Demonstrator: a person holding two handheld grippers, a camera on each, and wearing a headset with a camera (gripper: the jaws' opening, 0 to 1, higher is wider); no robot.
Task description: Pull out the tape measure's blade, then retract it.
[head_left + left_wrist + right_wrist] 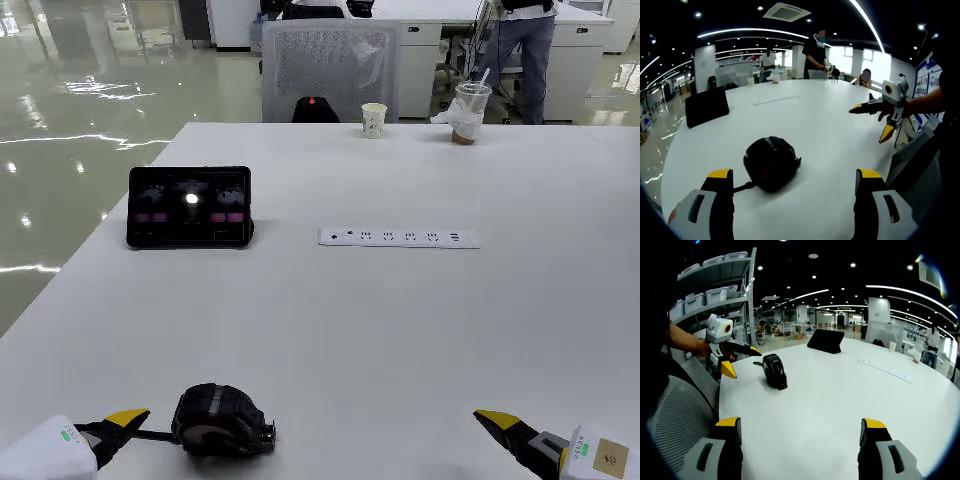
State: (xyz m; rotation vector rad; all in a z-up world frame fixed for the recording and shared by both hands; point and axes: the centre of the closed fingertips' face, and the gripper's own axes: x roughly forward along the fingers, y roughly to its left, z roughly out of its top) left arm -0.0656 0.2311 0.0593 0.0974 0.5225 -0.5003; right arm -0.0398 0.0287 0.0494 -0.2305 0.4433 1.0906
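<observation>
Fingers (125, 418) partly off-frame, near tape measure (218, 422)

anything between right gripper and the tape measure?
Nothing visible. Bare white table lies between the open right gripper and the tape measure. The left gripper sits on the tape measure's far side, out of the path.

Open-plan office: white desks (418, 60), mesh chair (330, 60), storage shelving (715, 301), glossy floor (90, 100).

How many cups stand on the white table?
2. A small paper cup at the table's far edge, and a clear plastic cup with a straw just to its right. No others seem hidden.
</observation>
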